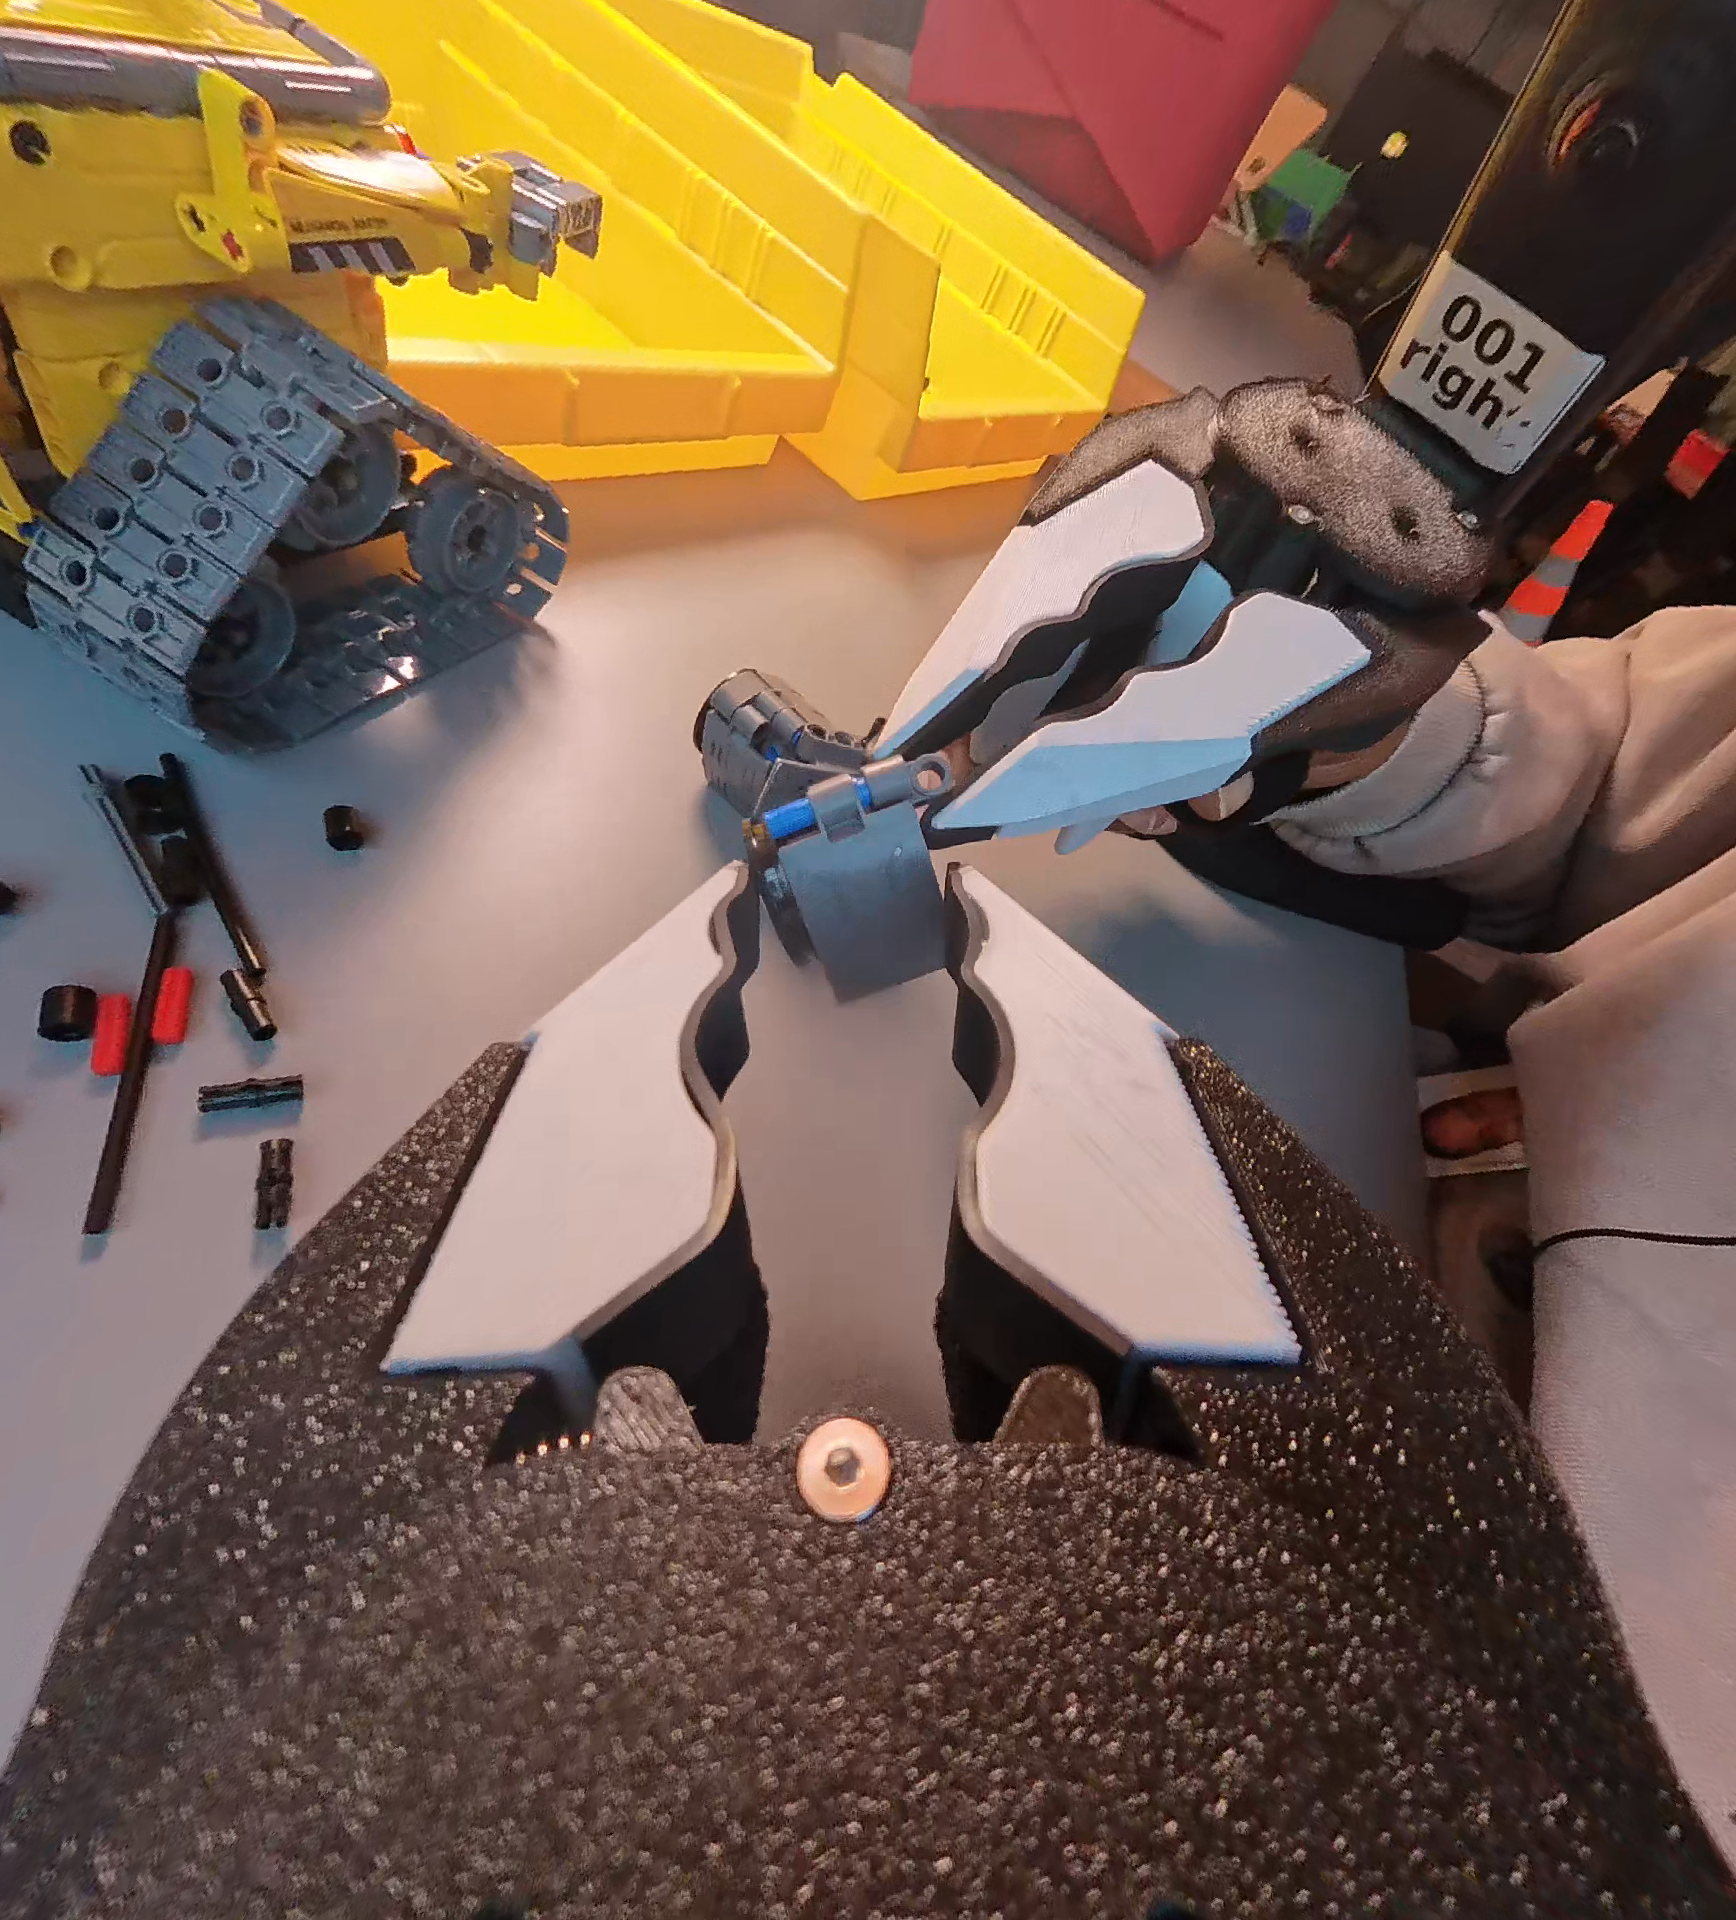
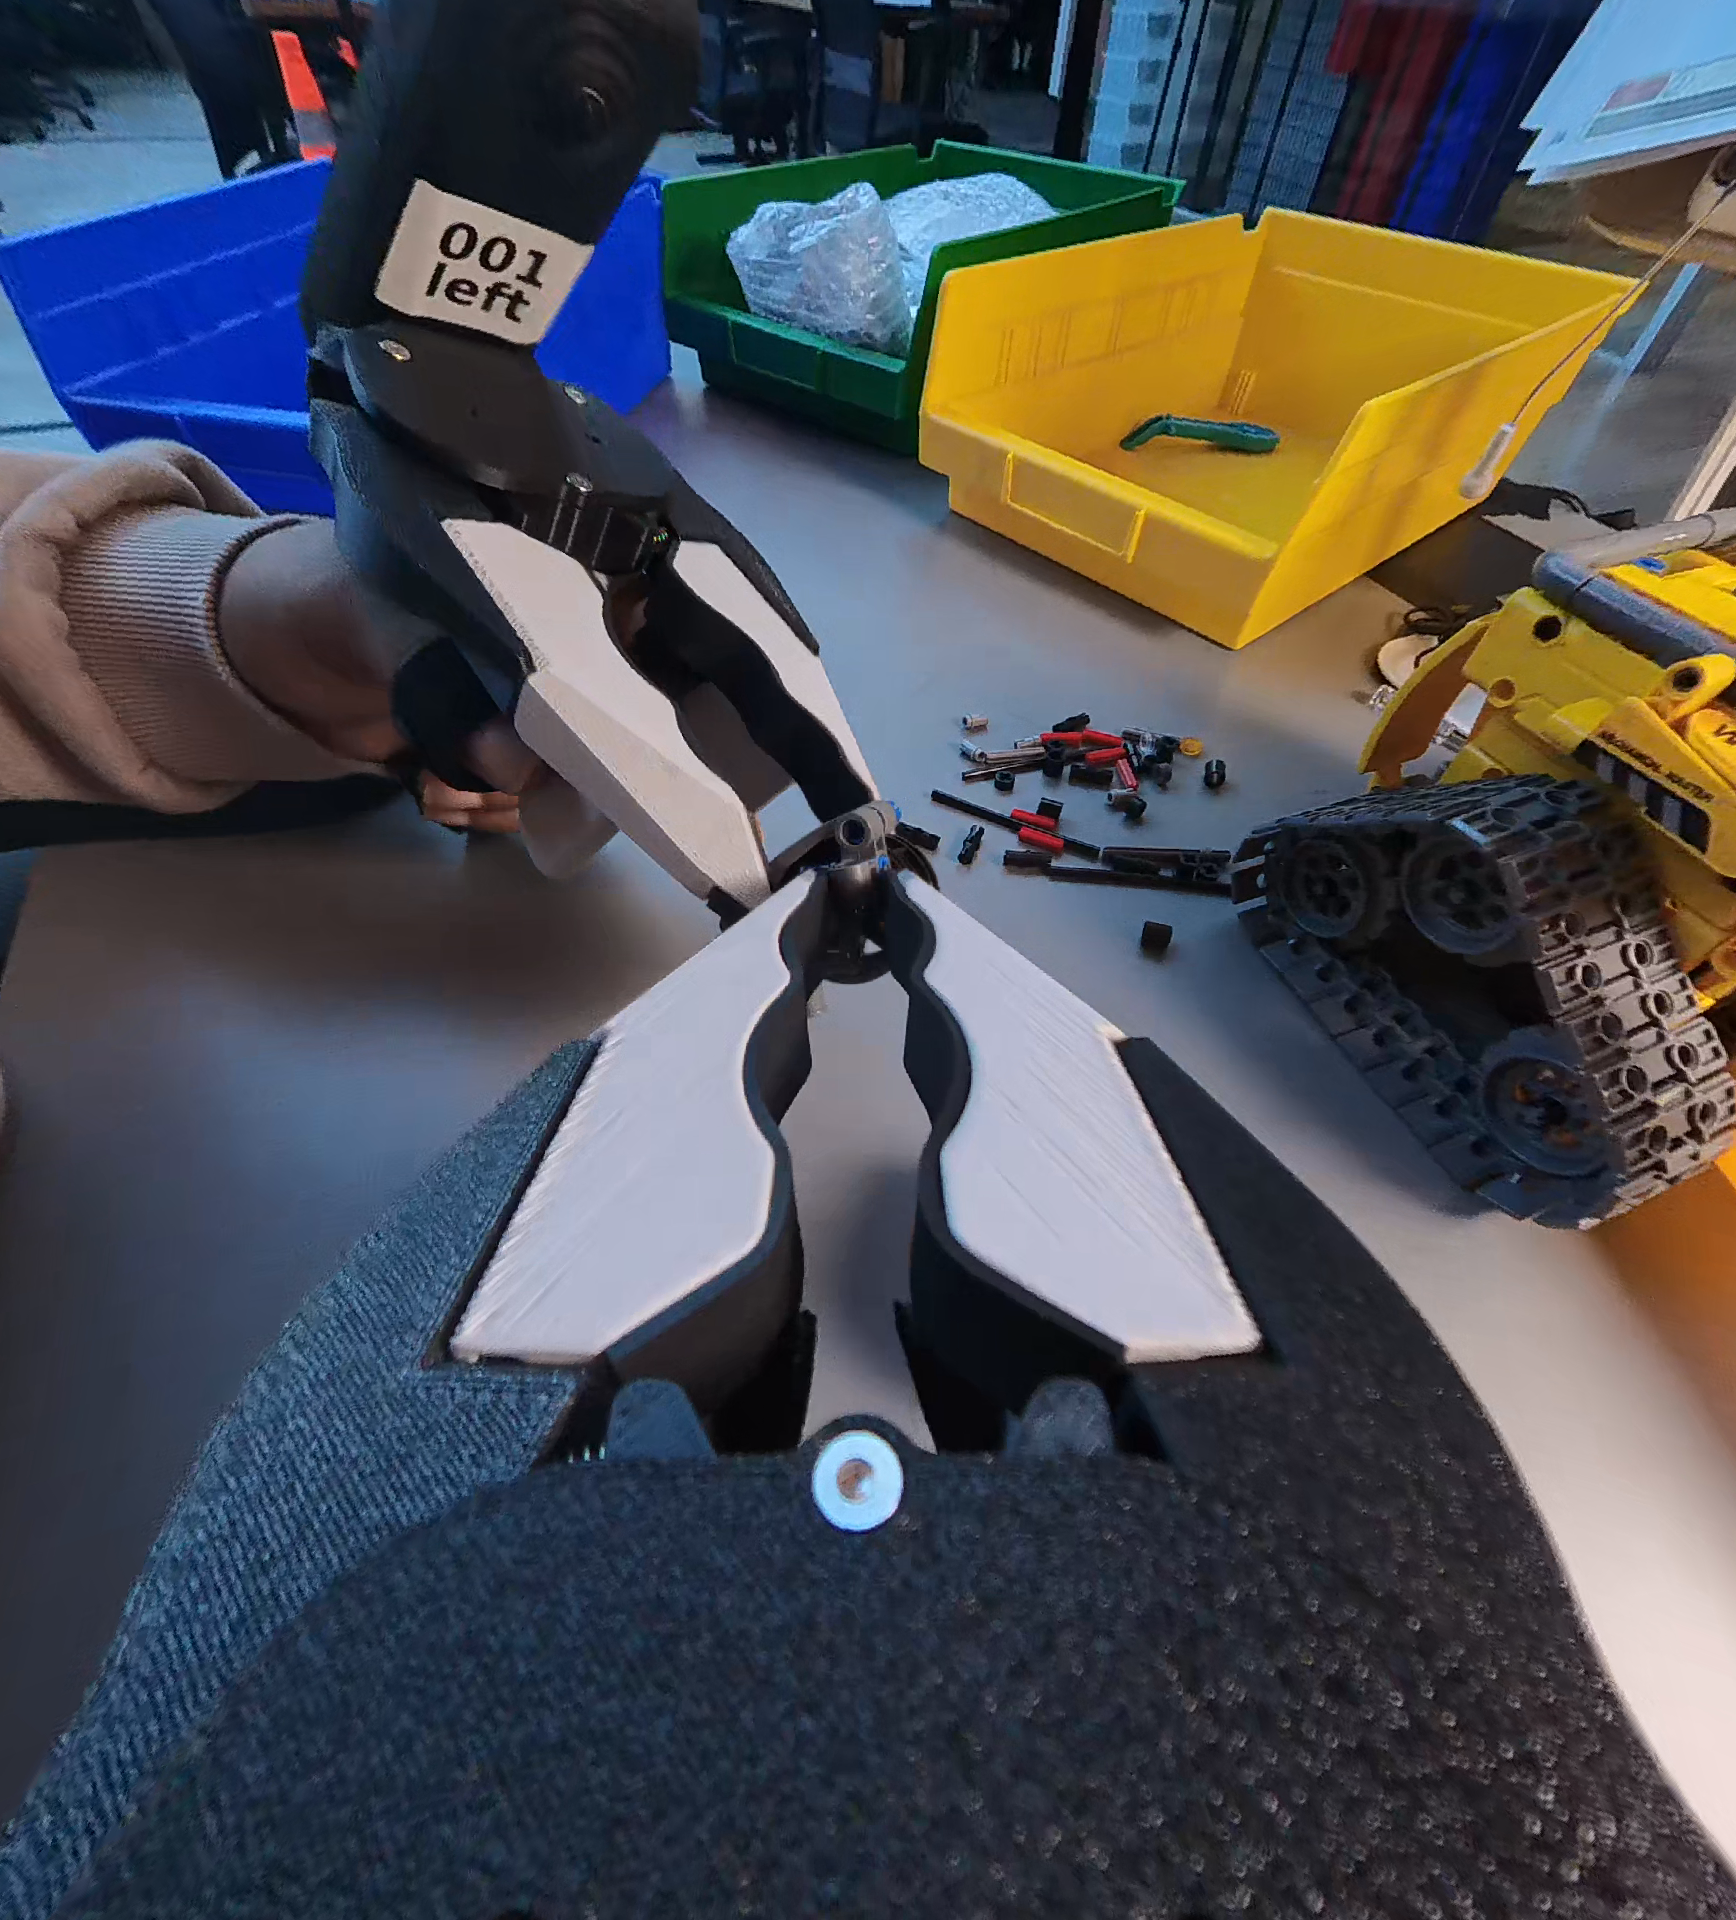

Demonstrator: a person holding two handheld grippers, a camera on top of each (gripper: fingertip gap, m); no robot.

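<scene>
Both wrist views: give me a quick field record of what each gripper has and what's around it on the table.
left gripper: closed on the grey drum-shaped piece, both fingers against its sides
right gripper: closed on the grey connector at the top of the same piece
second grey drum: joined by linkage, just beyond
loose parts: black and red pins and axles scattered on the table
tracked yellow model: beside the loose parts
bins: yellow bin holds a green tool; green bin holds plastic wrap; blue bin contents hidden
</scene>
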